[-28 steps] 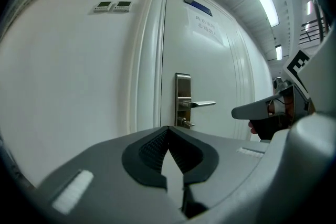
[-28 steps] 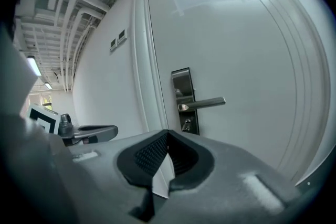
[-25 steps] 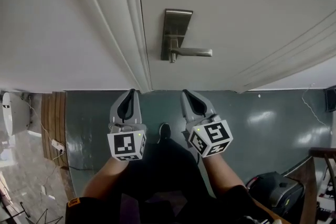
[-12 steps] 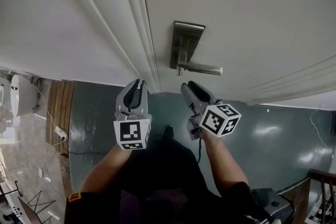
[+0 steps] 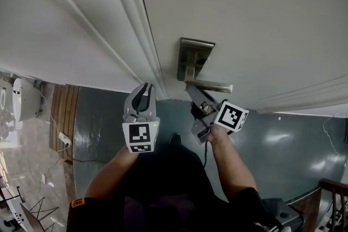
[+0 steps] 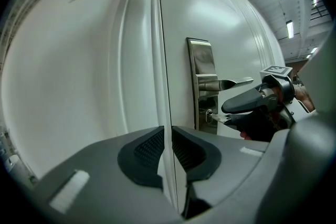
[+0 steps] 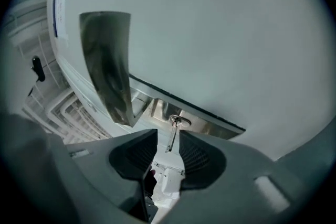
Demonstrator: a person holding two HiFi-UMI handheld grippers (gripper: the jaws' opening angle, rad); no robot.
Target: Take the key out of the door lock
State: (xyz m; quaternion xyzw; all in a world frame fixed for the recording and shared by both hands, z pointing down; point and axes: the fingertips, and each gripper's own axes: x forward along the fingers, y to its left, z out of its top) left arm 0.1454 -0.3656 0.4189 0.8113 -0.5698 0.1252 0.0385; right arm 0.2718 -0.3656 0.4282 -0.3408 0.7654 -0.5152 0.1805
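Observation:
A brushed-metal lock plate (image 5: pixel 194 60) with a lever handle (image 5: pixel 211 86) sits on the white door. Below the handle, a silver key (image 7: pixel 172 136) sticks out of the keyhole, the key (image 6: pixel 216 117) also showing in the left gripper view. My right gripper (image 5: pixel 198 97) is up under the handle with its jaws open on either side of the key's shaft; in the right gripper view (image 7: pixel 168 137) the pads do not press on it. My left gripper (image 5: pixel 144 87) hangs shut and empty in front of the door frame, left of the lock.
The door's moulded frame (image 5: pixel 136 24) runs down beside the lock. Below lies a dark green floor (image 5: pixel 103 117), with a power strip (image 5: pixel 63 141) at the left and a black bag (image 5: pixel 283 210) at the lower right.
My right gripper has risen from waist height to just under the lever handle and tilted toward the lock. The left gripper rose slightly. The head has come closer to the door.

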